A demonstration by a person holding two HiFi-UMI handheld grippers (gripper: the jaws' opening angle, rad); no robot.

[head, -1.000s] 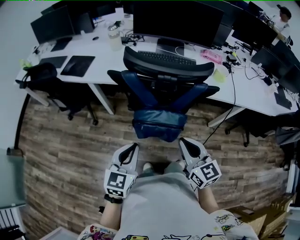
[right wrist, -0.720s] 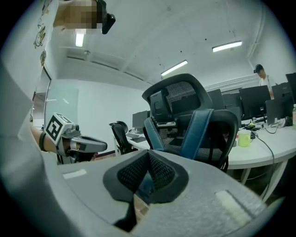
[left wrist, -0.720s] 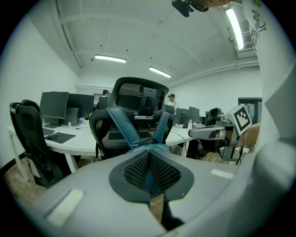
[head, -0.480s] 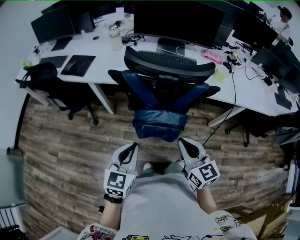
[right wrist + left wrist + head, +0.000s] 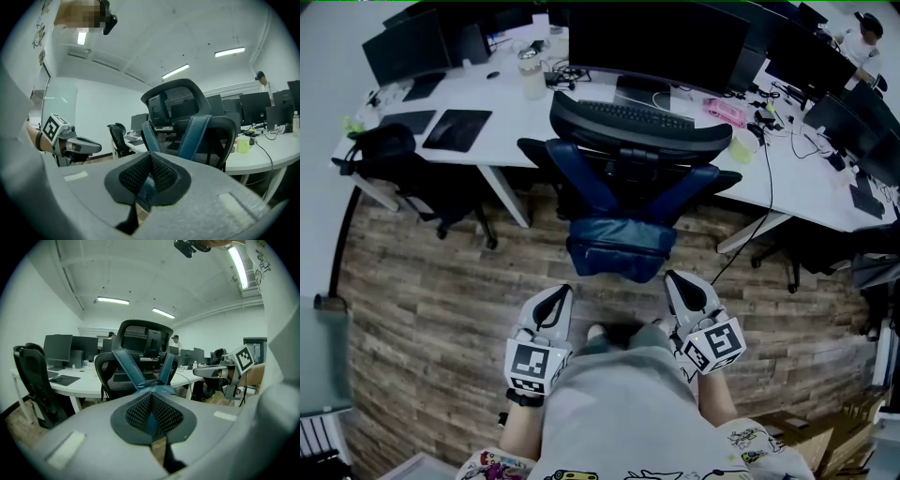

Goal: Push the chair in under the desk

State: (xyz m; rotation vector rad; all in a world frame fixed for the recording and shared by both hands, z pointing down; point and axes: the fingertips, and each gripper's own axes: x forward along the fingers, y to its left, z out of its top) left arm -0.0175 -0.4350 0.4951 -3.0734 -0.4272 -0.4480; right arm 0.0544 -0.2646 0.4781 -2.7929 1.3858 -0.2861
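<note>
The office chair [image 5: 623, 178] stands with its black mesh back and blue straps toward me, its front tucked partly under the white desk [image 5: 511, 127]. Low down, my left gripper [image 5: 563, 292] and right gripper [image 5: 672, 279] point at the chair's blue lower back piece [image 5: 619, 246], one at each side. Both are shut with nothing in them. The left gripper view shows the shut pads of the left gripper [image 5: 151, 401] a short way off the chair [image 5: 140, 341]. In the right gripper view, the right gripper [image 5: 149, 161] likewise faces the chair [image 5: 180, 103] without touching it.
A wide monitor [image 5: 652, 37] and keyboard [image 5: 633, 114] sit on the desk behind the chair. A second black chair [image 5: 389, 150] stands at the left. A white desk leg [image 5: 502, 197] slants left of the chair, and a cable [image 5: 757, 211] hangs at the right. The floor [image 5: 431, 291] is wood planks.
The right gripper has shifted slightly to the right and the left one a touch toward me. The chair stays where it was.
</note>
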